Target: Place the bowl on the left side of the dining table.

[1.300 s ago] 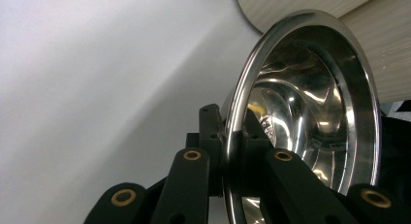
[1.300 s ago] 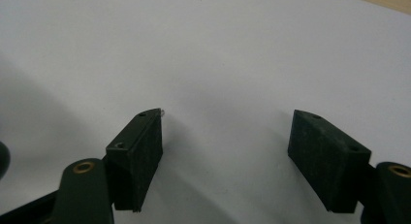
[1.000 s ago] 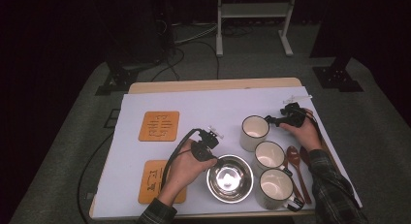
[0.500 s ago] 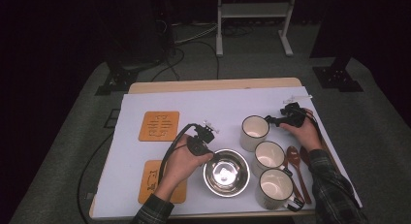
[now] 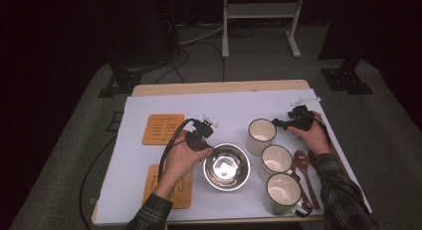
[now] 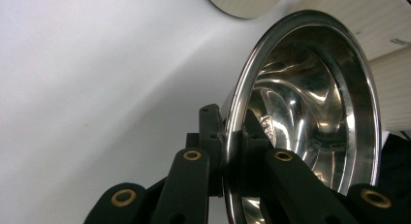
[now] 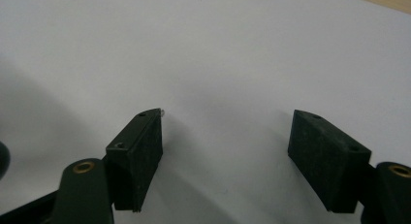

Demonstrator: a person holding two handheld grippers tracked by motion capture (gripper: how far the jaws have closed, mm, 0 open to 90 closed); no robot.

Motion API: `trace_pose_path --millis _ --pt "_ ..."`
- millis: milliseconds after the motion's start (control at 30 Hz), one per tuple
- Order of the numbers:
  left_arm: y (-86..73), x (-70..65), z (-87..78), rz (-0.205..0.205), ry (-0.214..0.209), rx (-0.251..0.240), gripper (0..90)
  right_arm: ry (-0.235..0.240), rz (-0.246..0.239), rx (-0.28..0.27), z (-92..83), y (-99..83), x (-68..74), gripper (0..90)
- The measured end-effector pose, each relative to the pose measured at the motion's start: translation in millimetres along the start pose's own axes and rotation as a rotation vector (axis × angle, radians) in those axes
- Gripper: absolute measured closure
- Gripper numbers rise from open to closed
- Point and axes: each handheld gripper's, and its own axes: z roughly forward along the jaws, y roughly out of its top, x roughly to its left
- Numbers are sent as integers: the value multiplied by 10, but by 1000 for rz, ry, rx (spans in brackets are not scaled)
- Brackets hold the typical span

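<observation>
Steel bowl (image 5: pixel 226 167) sits on the white-covered table (image 5: pixel 229 108), left of three cream mugs (image 5: pixel 275 159), near front edge. Left tongs (image 5: pixel 205 146) pinch its left rim, jaws nearly shut on the thin wall, one pad inside, one outside. Nearest free wooden coaster (image 5: pixel 163 129) lies up-left of the bowl. Right tongs (image 5: pixel 276 123) wide open, empty, beside the far mug's handle.

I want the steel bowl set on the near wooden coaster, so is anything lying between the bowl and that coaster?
Nothing visible does. The left gripper is clamped on the steel bowl rim, and between bowl and near coaster lies only the person's own left hand and forearm, which covers part of the coaster.
</observation>
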Motion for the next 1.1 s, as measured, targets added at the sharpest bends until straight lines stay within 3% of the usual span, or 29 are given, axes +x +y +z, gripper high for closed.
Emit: trace_pose_path --millis 333,1100 --pt "56 133 -4 -31 5 -7 836 0 0 0 0 0 1 266" --pt "166 510 -118 -126 71 -28 836 0 0 0 0 0 2 266"
